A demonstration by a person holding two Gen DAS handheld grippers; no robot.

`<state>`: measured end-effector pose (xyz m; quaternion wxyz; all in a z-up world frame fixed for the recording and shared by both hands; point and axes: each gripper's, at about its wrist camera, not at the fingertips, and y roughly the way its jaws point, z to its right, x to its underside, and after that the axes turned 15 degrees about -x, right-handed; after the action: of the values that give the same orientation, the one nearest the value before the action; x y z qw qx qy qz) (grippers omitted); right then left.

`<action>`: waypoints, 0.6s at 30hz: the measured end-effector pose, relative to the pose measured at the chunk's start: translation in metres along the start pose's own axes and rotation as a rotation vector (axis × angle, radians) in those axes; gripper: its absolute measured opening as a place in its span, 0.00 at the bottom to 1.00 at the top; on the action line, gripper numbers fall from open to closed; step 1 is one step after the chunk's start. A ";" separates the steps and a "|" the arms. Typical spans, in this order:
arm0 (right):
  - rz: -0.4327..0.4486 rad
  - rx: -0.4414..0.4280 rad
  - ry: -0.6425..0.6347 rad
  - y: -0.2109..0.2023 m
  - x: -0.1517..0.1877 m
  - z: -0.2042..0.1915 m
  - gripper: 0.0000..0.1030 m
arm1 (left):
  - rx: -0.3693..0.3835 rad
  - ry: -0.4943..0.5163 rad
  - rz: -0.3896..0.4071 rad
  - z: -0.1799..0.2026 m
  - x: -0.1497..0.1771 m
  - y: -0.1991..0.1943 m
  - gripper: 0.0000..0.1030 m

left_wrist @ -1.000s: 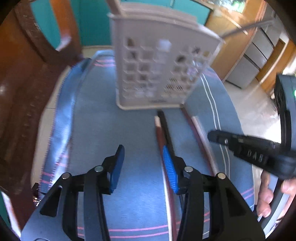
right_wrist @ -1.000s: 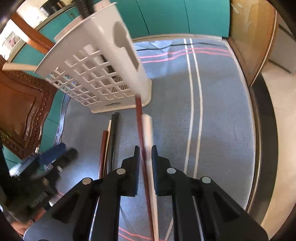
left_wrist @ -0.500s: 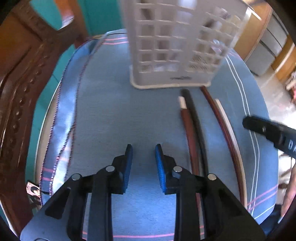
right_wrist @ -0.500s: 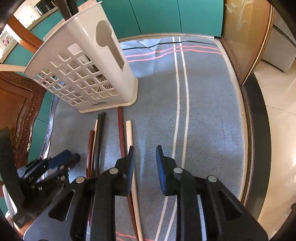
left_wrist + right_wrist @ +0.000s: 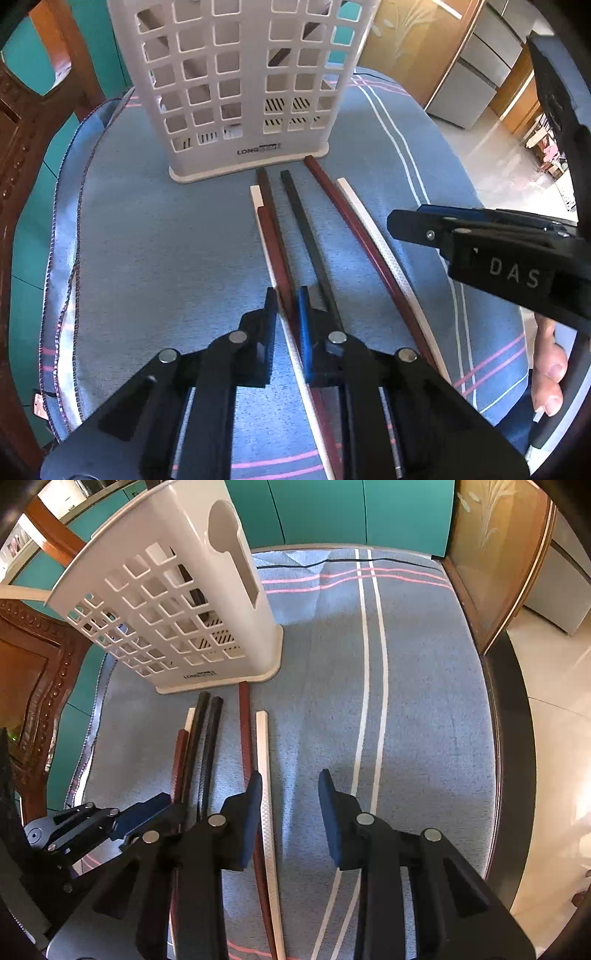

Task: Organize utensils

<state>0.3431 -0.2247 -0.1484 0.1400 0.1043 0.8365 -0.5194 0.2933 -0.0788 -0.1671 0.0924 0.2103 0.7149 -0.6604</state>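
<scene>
Red-brown chopstick (image 5: 275, 240) lengthwise toward basket (image 5: 236, 88), clamped in left tool (image 5: 286, 306); right tool (image 5: 290, 786) opening, empty.

My work surface and the room around it

I work on a table covered by a blue-grey cloth (image 5: 436, 709) with white and pink stripes; its fringed hem (image 5: 61, 236) hangs over the left edge. Beyond the far edge I see teal cabinet panels (image 5: 332, 513). A carved dark wooden chair back (image 5: 33, 679) stands at the far-left corner. Off the right edge stands a wooden door with a frosted glass pane (image 5: 487, 535) bearing a plant motif, then a pale glossy tiled floor (image 5: 491, 162) catching bright daylight, and grey-fronted cabinets (image 5: 476, 74) framed in wood.
</scene>
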 end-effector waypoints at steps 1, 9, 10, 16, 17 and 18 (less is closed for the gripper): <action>-0.001 0.002 0.000 0.001 0.000 0.000 0.31 | 0.000 -0.008 -0.003 -0.003 0.000 -0.001 0.10; -0.001 0.018 0.000 0.004 0.000 -0.001 0.34 | -0.074 -0.064 -0.023 -0.031 0.002 -0.004 0.09; -0.002 0.019 -0.001 0.005 0.000 -0.002 0.34 | -0.089 -0.071 -0.026 -0.035 0.003 -0.004 0.09; -0.005 0.062 -0.039 0.014 0.000 -0.006 0.34 | -0.103 -0.084 -0.034 -0.042 0.002 -0.003 0.15; -0.009 0.078 -0.046 0.017 0.001 -0.007 0.34 | -0.102 -0.085 -0.033 -0.042 0.002 -0.004 0.17; -0.011 0.103 -0.060 0.021 0.002 -0.007 0.34 | -0.103 -0.085 -0.031 -0.040 0.003 -0.002 0.19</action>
<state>0.3472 -0.2090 -0.1636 0.1566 0.0914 0.8046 -0.5654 0.2960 -0.0387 -0.1621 0.1233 0.1659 0.7466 -0.6324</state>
